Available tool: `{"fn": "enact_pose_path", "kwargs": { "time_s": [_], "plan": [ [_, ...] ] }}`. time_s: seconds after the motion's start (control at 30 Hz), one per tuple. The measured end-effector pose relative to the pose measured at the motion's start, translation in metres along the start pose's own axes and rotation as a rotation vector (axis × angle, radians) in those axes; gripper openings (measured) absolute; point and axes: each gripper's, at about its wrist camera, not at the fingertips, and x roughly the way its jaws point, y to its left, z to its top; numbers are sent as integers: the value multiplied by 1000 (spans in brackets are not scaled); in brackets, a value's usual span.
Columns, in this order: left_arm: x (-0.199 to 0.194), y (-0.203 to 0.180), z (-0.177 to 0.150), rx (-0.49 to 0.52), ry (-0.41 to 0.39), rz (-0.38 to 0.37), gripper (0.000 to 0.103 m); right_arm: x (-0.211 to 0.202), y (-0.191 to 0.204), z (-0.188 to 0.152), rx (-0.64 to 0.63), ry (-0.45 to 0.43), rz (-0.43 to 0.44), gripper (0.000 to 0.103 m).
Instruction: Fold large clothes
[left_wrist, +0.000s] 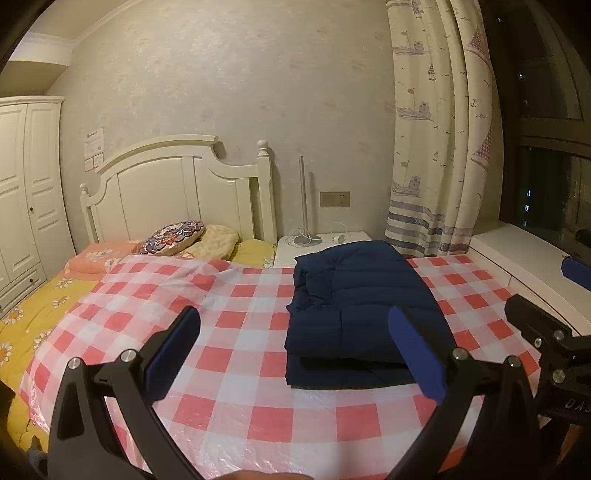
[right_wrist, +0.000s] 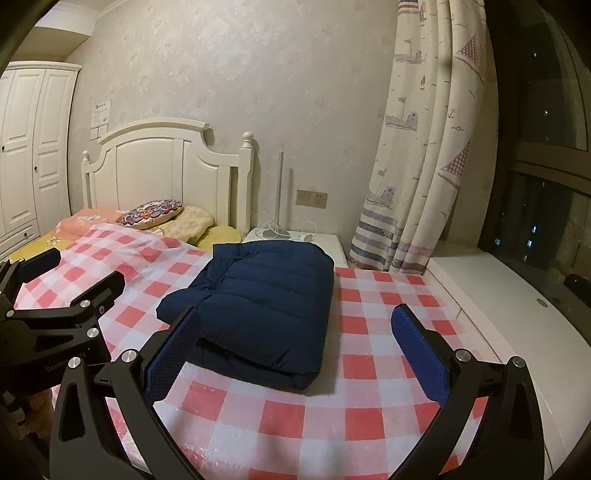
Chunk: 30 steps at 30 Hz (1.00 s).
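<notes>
Left wrist view: your left gripper (left_wrist: 293, 345) is spread wide and empty, clear of the folded navy puffer jacket (left_wrist: 364, 314) on the checkered sheet (left_wrist: 236, 306), apparently done.

Right wrist view: your right gripper (right_wrist: 295, 345) is equally wide, holding nothing; the jacket lies just ahead.

One folded jacket (left_wrist: 360, 314) on one checked cloth (left_wrist: 236, 332); two grippers, left (left_wrist: 295, 332) and right (right_wrist: 295, 332); three pillows (left_wrist: 173, 238) by one headboard (left_wrist: 177, 192); one nightstand (left_wrist: 325, 245), one curtain (left_wrist: 439, 129), one wardrobe (left_wrist: 26, 192)
</notes>
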Motion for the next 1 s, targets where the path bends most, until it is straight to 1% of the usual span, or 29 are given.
{"fn": "enact_pose_path", "kwargs": {
  "time_s": [1.0],
  "plan": [
    [2, 1, -3, 0, 16, 0, 101, 1, 0, -3, -7, 2, -15, 99]
  ]
}}
